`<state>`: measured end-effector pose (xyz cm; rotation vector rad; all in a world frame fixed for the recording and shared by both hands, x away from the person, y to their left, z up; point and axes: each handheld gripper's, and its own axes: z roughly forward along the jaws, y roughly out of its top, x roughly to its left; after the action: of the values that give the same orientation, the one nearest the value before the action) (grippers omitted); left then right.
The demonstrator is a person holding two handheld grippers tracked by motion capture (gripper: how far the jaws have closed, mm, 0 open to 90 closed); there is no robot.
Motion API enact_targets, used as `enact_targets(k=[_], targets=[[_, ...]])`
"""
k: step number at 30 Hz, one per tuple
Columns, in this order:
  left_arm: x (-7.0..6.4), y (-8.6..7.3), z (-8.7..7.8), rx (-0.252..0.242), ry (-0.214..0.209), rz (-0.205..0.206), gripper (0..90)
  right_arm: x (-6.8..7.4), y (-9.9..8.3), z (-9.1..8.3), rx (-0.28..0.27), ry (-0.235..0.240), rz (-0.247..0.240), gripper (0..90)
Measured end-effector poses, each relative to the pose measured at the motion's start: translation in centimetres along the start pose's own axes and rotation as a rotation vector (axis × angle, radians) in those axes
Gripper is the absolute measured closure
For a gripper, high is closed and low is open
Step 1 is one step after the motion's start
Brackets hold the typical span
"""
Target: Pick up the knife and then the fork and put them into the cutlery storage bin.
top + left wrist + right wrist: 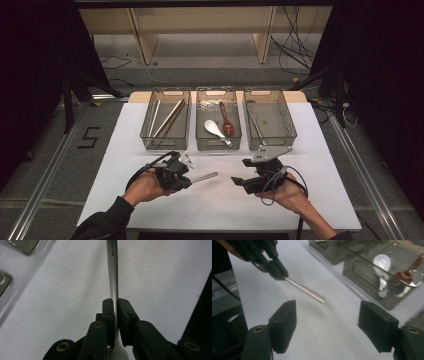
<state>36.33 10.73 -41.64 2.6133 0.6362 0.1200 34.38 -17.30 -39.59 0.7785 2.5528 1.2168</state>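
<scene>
A slim metal utensil (205,176) is held level just above the white table (150,210), its handle pointing right. My left gripper (189,180) is shut on it. In the left gripper view the jaws (116,302) clamp the handle (113,270), and the wider end (117,351) lies behind them; I cannot tell what kind of end it is. My right gripper (241,171) faces left, open and holding nothing, a short way right of the handle tip. In the right gripper view its pads (284,325) stand wide apart, with the handle (305,290) and the left gripper (272,262) beyond them.
Three clear bins stand in a row behind the grippers. The left bin (150,137) holds chopsticks (170,118). The middle bin (200,140) holds a white spoon (215,130) and a red-brown spoon (226,120). The right bin (290,125) holds a metal utensil (257,127).
</scene>
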Motion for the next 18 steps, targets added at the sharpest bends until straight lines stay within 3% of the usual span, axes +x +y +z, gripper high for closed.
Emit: enact_targets(k=[7,11,18], targets=[[-1.3,0.6,-0.2,-0.015,-0.036,0.029,84.0,2.0,0.6,2.2,0.046,0.026,-0.098,31.7],[-1.9,0.9,-0.2,-0.019,-0.070,0.039,83.9,2.7,0.8,3.1,0.075,0.037,-0.149,31.7],[-2.9,1.4,-0.4,-0.023,-0.094,0.060,83.9,3.9,0.9,4.6,0.122,0.047,-0.238,32.6]])
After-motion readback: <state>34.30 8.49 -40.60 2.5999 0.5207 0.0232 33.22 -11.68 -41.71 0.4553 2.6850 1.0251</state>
